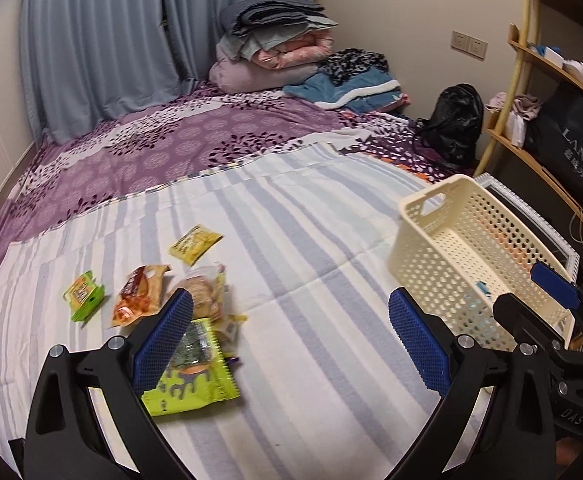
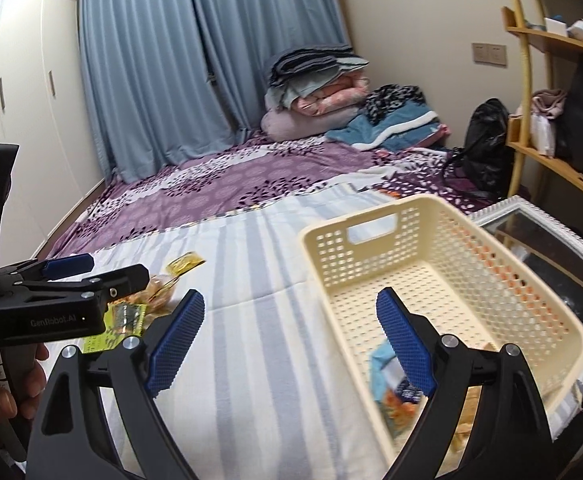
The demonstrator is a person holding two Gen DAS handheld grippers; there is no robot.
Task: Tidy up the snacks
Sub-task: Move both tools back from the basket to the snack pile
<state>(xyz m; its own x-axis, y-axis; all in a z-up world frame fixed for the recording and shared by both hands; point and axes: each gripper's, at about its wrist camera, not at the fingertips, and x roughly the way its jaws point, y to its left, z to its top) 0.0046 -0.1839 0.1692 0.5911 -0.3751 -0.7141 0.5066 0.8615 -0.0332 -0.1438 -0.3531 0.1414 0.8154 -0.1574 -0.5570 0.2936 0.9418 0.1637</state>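
Left claw (image 1: 291, 336) spread, right claw (image 2: 291, 332) spread, lime-green packet (image 1: 195, 376) among crinkly snacks, cream perforated basket (image 2: 503, 248)

Likely a bedroom — bed (image 1: 219, 148), curtains (image 2: 211, 60), wardrobe (image 2: 31, 80).

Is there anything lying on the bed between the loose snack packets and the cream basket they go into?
Nothing visible. Between the snack packets and the cream basket lies only bare striped sheet. The left gripper hangs open over that stretch, above the sheet, beside the nearest green packet.
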